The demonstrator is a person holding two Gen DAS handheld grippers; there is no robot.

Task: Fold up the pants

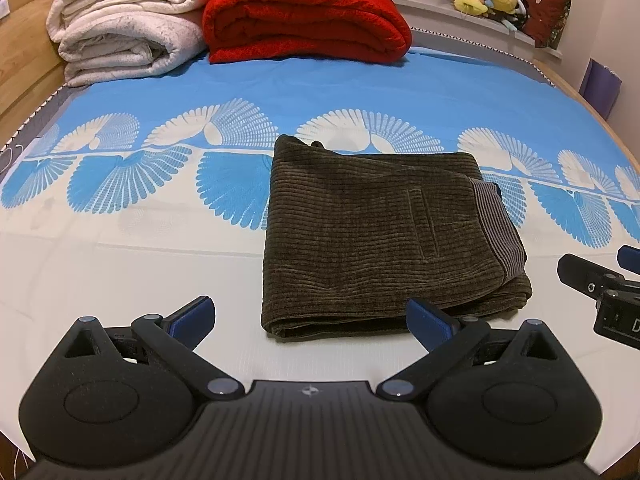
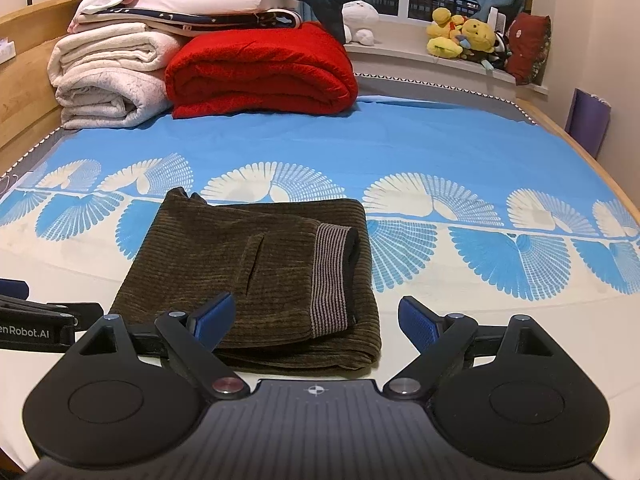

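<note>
While the dark olive corduroy pants point(image 1: 384, 236) lie folded in a compact rectangle on the blue-and-white patterned bedsheet point(image 1: 120, 240), we hold our left gripper point(image 1: 310, 320) and right gripper point(image 2: 316, 320) spread wide, empty, just short of them.

The folded brown corduroy pants point(image 1: 384, 232) lie on the blue-and-white patterned bed sheet point(image 1: 160, 240), near its front edge. The left gripper point(image 1: 310, 318) sits before the pants' front edge; the right gripper point(image 2: 316, 320) sits before their right front corner. Behind the pants, at the bed's far end, the folded red fleece blanket point(image 1: 304, 20) lies right of the stacked cream blankets point(image 1: 120, 28).
</note>
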